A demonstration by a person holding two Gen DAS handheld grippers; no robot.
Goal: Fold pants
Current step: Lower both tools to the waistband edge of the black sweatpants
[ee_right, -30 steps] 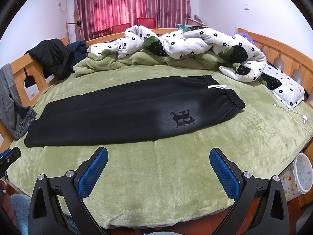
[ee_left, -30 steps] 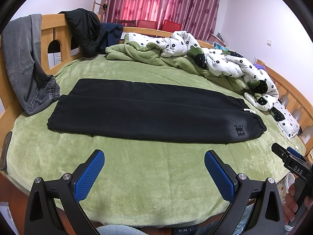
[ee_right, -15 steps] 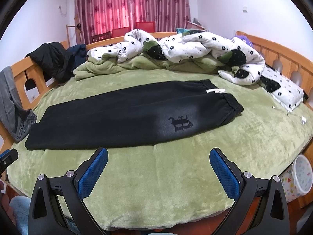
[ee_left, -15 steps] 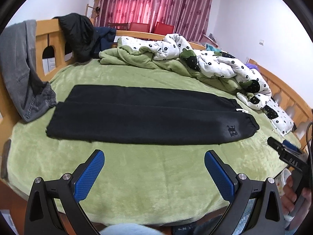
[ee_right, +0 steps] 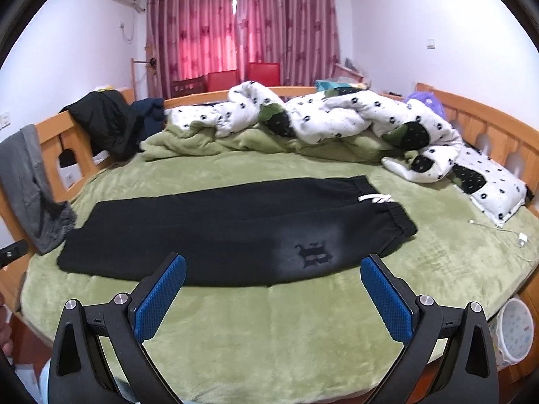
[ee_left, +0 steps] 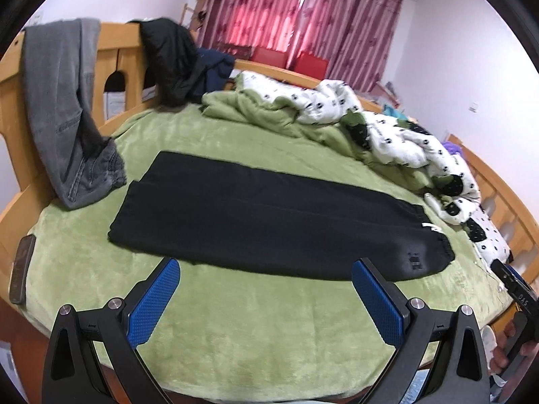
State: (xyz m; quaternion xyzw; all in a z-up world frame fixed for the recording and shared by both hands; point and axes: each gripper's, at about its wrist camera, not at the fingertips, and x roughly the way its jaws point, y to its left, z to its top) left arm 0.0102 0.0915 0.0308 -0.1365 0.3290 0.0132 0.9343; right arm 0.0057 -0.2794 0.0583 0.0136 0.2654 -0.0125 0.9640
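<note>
Black pants [ee_left: 269, 222] lie flat on the green bed cover [ee_left: 256, 333], folded lengthwise, leg ends to the left and waistband with a white drawstring to the right. They also show in the right wrist view [ee_right: 235, 232], with a dark emblem [ee_right: 315, 252] near the waist. My left gripper [ee_left: 269, 303] is open and empty, held above the bed's near edge, short of the pants. My right gripper [ee_right: 273, 298] is open and empty, in front of the waist half.
A bunched white spotted duvet [ee_right: 337, 118] and green blanket [ee_left: 262, 114] lie at the far side. Grey jeans [ee_left: 64, 107] and a black jacket [ee_left: 171, 57] hang on the wooden bed frame [ee_right: 488, 124]. A phone [ee_left: 22, 272] lies at the left edge. A charger cable [ee_right: 505, 232] lies at the right.
Both grippers have risen and tilted toward the pants, which now sit closer to the fingertips in both views. The pants have not moved. Both grippers stay open.
</note>
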